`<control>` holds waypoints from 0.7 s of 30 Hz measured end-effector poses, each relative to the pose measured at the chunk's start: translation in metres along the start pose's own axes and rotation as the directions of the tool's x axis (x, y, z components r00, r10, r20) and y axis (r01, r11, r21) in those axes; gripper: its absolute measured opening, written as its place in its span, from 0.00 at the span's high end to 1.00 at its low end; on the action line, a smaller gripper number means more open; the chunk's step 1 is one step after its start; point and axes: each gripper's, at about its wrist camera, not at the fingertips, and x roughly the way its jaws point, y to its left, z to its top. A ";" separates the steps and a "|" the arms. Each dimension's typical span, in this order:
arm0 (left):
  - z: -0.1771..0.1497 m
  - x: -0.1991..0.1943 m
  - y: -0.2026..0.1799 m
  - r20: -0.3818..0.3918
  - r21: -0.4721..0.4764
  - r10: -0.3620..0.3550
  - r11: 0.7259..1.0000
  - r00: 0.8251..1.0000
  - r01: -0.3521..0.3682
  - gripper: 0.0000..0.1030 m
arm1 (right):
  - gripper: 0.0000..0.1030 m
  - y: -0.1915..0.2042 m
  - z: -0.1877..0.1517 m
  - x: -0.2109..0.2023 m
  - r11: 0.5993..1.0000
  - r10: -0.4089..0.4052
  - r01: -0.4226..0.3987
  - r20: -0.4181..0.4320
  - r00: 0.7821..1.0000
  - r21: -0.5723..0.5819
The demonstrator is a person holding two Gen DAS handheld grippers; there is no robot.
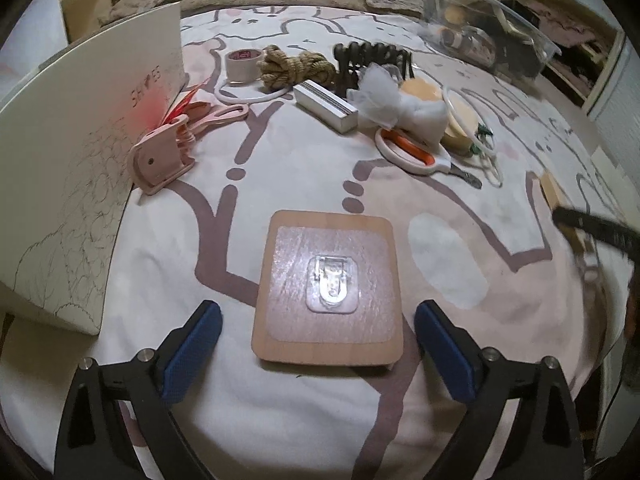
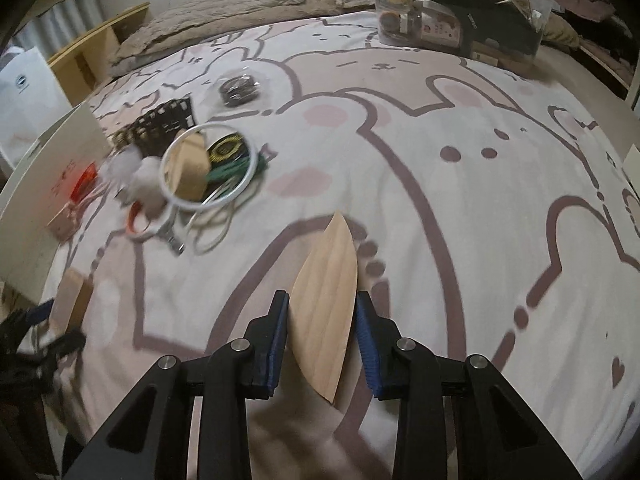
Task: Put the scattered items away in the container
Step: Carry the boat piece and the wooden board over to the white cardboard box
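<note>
The right claw (image 2: 322, 340) was clamped on a thin, leaf-shaped wooden piece (image 2: 326, 312), gripping only its lower half, so the piece could have pivoted or slid out on the way to the clear container (image 2: 460, 12), which sat far off at 1 o'clock on the bed (image 2: 440, 160). The left claw (image 1: 318, 344) stood wide open and gripped nothing, its pads either side of a wooden board (image 1: 328, 288) carrying a clear hook (image 1: 331, 286); that board lay flat on soft bedding, and the pads might have pushed into the cover or skidded off its thin edges. In the left view, at 11 o'clock lay a pink clip (image 1: 162, 160) beside an upright white card (image 1: 80, 152), and at 12 o'clock a tape roll (image 1: 242, 63), coiled rope (image 1: 296, 68) and a metal bar (image 1: 326, 106). Toward 1 o'clock orange-handled scissors (image 1: 416, 152), white mesh (image 1: 396, 104) and a white ring (image 1: 468, 120) were heaped together, likely to snag one another.
</note>
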 end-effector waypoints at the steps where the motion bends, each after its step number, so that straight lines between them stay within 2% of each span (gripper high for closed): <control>1: 0.001 0.000 0.002 -0.002 -0.014 0.001 1.000 1.000 -0.001 0.10 | 0.68 0.002 -0.002 -0.002 1.000 0.001 -0.001 0.001 1.000 -0.003; 8: 0.002 -0.005 0.003 0.005 -0.021 0.002 1.000 1.000 -0.002 0.23 | 0.68 0.010 -0.014 -0.019 0.999 0.031 -0.031 0.015 0.999 0.005; 11: 0.002 -0.007 -0.003 0.018 0.010 -0.005 1.000 1.000 0.005 0.37 | 0.67 0.014 -0.017 -0.026 0.999 0.046 -0.047 0.025 0.999 0.013; 21: 0.001 -0.013 -0.004 0.033 0.017 0.000 1.000 0.999 -0.001 0.38 | 0.68 0.023 -0.027 -0.036 0.998 0.061 -0.062 0.029 0.998 0.016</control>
